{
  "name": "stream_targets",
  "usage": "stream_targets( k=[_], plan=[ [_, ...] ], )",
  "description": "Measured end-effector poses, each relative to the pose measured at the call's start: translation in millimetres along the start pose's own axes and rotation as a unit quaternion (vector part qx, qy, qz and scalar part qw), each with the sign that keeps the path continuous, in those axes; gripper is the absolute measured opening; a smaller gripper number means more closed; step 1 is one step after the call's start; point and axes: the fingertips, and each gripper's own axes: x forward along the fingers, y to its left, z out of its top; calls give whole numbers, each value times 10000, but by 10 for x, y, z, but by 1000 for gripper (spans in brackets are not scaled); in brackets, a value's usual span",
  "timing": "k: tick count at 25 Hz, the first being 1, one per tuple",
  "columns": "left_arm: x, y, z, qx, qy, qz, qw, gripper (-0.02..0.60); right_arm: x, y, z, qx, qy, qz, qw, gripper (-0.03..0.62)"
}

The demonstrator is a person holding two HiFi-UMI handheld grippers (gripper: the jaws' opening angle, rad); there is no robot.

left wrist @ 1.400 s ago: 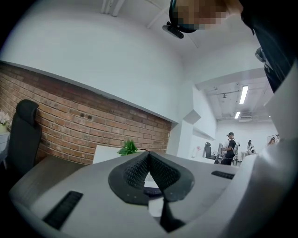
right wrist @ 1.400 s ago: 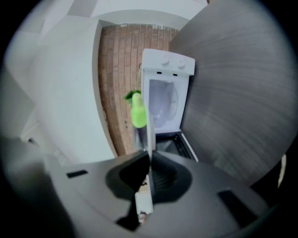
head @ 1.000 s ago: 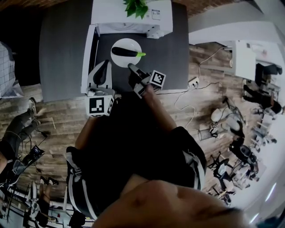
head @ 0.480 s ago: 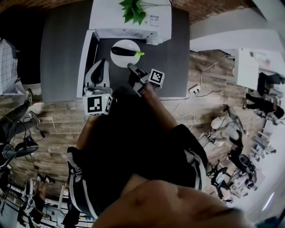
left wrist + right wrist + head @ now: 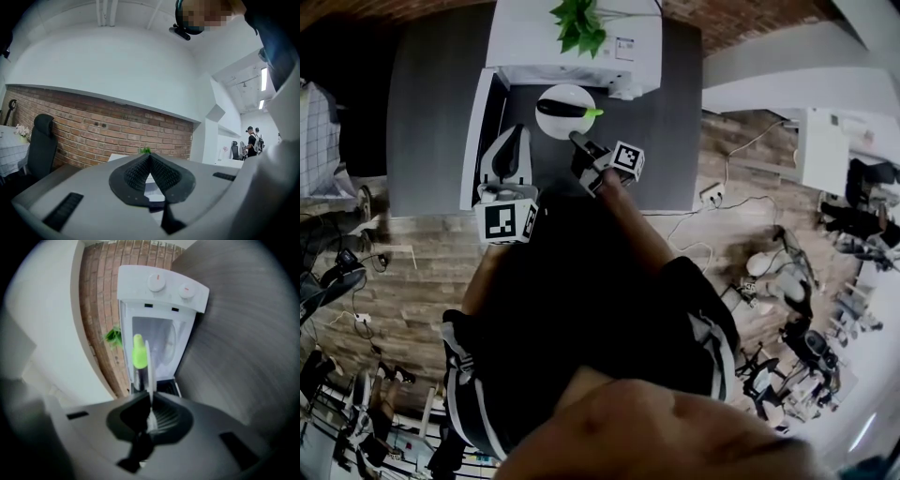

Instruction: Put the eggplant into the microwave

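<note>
Eggplant, long, dark, green-capped, lies on round white plate.

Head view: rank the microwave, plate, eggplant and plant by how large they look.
1. microwave, clearly the largest.
2-3. plate and plant look about alike. The plant sits on top of the microwave, nearer the camera, so they are left unranked.
4. eggplant, narrower than the plate under it.

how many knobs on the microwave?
2. In the right gripper view both sit on the microwave control panel: one knob nearer the brick wall, the other knob beside it, nearer the grey table. No others show.
</note>
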Motion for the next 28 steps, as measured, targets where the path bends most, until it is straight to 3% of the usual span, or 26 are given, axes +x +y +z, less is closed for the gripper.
stream_targets(
  k=[28],
  plan=[
    [328,150,-87,12,184,-83,9998,35,822,-637,683,-19,-400,-122,9991,38]
  ],
)
